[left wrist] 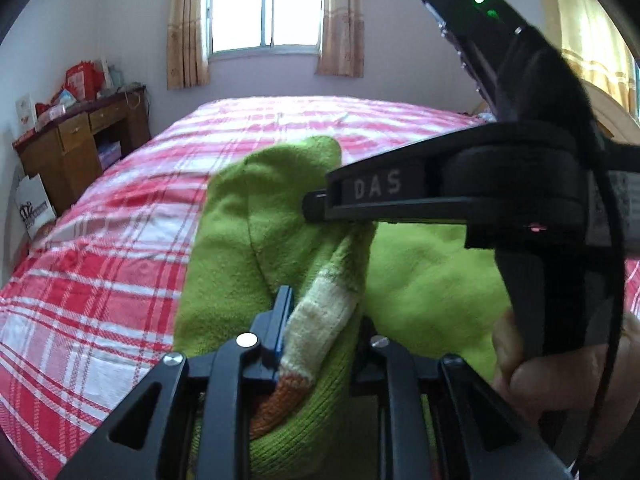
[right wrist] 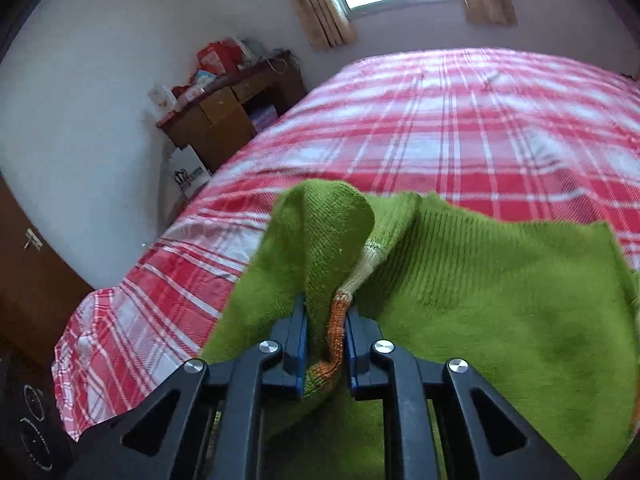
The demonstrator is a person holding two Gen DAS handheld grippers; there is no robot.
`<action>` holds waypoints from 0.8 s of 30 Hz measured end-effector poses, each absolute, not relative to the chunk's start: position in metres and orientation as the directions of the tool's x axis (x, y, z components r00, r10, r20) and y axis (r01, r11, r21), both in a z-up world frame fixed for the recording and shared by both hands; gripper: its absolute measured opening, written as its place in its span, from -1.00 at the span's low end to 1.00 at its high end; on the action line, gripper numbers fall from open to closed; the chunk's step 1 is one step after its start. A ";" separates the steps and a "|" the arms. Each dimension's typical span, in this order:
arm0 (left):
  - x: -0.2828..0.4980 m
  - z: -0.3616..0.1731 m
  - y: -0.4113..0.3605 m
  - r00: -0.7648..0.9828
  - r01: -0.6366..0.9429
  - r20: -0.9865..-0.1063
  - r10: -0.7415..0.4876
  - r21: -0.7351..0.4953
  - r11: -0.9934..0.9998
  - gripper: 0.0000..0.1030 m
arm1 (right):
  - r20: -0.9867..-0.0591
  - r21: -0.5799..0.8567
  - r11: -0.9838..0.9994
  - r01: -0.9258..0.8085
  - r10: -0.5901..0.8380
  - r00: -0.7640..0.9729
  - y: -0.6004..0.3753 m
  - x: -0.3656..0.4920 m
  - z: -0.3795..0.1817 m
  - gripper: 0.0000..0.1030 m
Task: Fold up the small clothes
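A small green knitted sweater [left wrist: 244, 240] with a cream and orange striped edge lies bunched on a red and white checked bed [left wrist: 100, 264]. My left gripper [left wrist: 320, 320] is shut on a fold of its cream-striped edge. The right gripper's body [left wrist: 460, 196] crosses the left wrist view just above that fold, held by a hand [left wrist: 552, 372] at lower right. In the right wrist view, my right gripper [right wrist: 326, 320] is shut on a raised fold of the green sweater [right wrist: 480, 280], the orange edge pinched between its blue pads [right wrist: 298, 332].
The checked bed [right wrist: 460, 120] stretches far ahead towards a curtained window [left wrist: 264, 8]. A cluttered wooden desk [left wrist: 80, 140] stands along the left wall, with a white bag [left wrist: 34, 204] leaning at its foot. A dark cabinet [right wrist: 28, 280] is at far left.
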State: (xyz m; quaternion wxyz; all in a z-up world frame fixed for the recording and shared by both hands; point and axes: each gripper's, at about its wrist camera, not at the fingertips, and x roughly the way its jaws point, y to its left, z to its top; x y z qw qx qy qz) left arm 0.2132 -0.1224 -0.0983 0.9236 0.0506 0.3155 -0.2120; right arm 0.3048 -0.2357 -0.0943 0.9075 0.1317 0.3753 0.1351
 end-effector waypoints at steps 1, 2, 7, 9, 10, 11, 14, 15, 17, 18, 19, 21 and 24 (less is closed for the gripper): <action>0.210 -0.093 -0.128 0.718 0.428 -0.596 -0.359 -0.030 0.904 -0.58 | -0.640 0.337 0.929 -0.152 0.345 0.687 -0.240 0.303 -0.089 -0.72; 0.207 -0.088 -0.135 0.722 0.435 -0.588 -0.365 -0.024 0.900 -0.58 | -0.636 0.333 0.931 -0.152 0.341 0.692 -0.245 0.301 -0.085 -0.72; 0.200 -0.074 -0.177 0.689 0.499 -0.588 -0.425 -0.040 0.865 -0.59 | -0.632 0.311 0.942 -0.122 0.301 0.714 -0.288 0.289 -0.071 -0.72; 0.196 -0.073 -0.197 0.679 0.521 -0.590 -0.437 -0.033 0.853 -0.59 | -0.645 0.304 0.948 -0.095 0.278 0.712 -0.312 0.283 -0.071 -0.72; 0.194 -0.074 -0.207 0.673 0.531 -0.593 -0.441 -0.028 0.847 -0.59 | -0.650 0.299 0.950 -0.087 0.270 0.710 -0.319 0.282 -0.072 -0.72; 0.190 -0.075 -0.220 0.665 0.543 -0.599 -0.446 -0.022 0.840 -0.59 | -0.658 0.295 0.952 -0.076 0.260 0.707 -0.330 0.280 -0.073 -0.72; 0.184 -0.079 -0.249 0.642 0.570 -0.616 -0.457 -0.016 0.822 -0.59 | -0.674 0.300 0.953 -0.037 0.239 0.699 -0.359 0.273 -0.081 -0.72; 0.183 -0.080 -0.257 0.633 0.579 -0.621 -0.462 -0.016 0.815 -0.59 | -0.680 0.296 0.955 -0.020 0.225 0.698 -0.370 0.269 -0.085 -0.72; 0.177 -0.085 -0.271 0.625 0.592 -0.629 -0.463 -0.005 0.806 -0.59 | -0.686 0.292 0.956 -0.002 0.211 0.697 -0.384 0.265 -0.090 -0.72; 0.177 -0.087 -0.278 0.619 0.596 -0.636 -0.460 -0.002 0.803 -0.60 | -0.688 0.294 0.956 0.007 0.206 0.696 -0.390 0.264 -0.092 -0.72; 0.176 -0.089 -0.283 0.613 0.599 -0.641 -0.462 -0.005 0.801 -0.60 | -0.691 0.297 0.955 0.018 0.202 0.694 -0.396 0.263 -0.096 -0.72; 0.175 -0.096 -0.296 0.603 0.606 -0.653 -0.458 0.002 0.796 -0.60 | -0.697 0.311 0.950 0.042 0.197 0.690 -0.412 0.261 -0.105 -0.72; 0.177 -0.106 -0.305 0.600 0.614 -0.668 -0.441 0.031 0.788 -0.60 | -0.703 0.321 0.945 0.064 0.192 0.684 -0.424 0.260 -0.120 -0.72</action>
